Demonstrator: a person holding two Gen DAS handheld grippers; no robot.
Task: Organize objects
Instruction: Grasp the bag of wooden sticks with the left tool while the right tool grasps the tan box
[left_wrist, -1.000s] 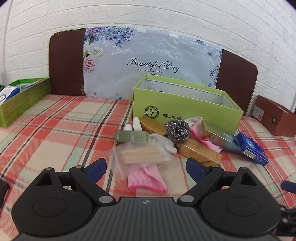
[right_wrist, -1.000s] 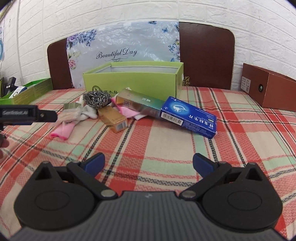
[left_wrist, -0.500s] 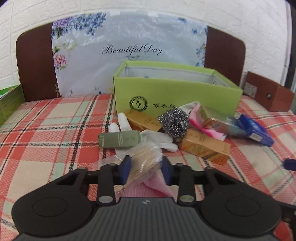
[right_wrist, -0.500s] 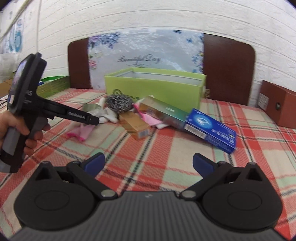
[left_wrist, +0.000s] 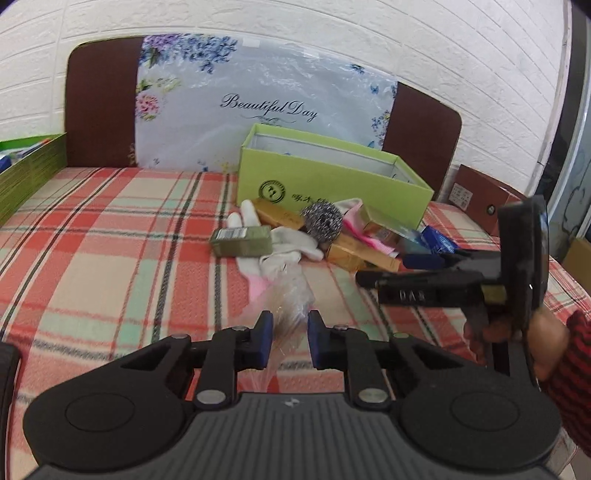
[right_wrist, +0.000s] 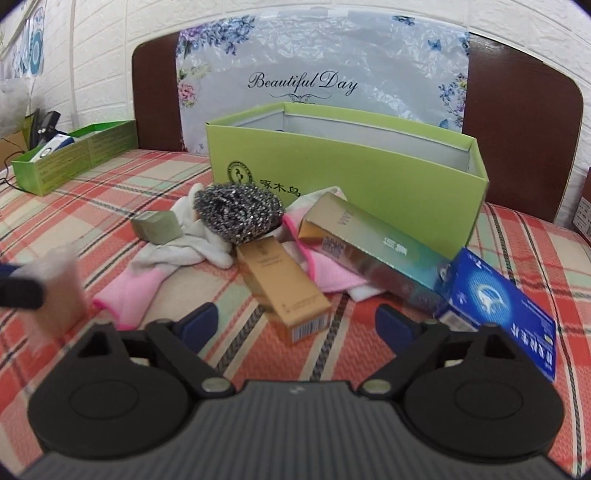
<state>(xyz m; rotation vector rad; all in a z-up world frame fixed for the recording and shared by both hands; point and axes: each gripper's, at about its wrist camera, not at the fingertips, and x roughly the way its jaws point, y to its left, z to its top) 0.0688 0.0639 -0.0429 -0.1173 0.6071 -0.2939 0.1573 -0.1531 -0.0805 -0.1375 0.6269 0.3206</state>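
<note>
Plaid bedcover: left gripper (left_wrist: 290, 338) has just closed on the clear packet (left_wrist: 291, 295) at lower centre; right gripper (right_wrist: 295, 323), jaws narrowing but empty, faces the gold box (right_wrist: 284, 291), long axis running away from the fingers

Clear bag of sticks (left_wrist: 290, 295) lifted, clamped between blue fingers (left_wrist: 264, 341).

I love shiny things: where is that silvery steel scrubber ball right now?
In the right wrist view the scrubber ball sits mid-pile against the green box, on the white glove.
</note>
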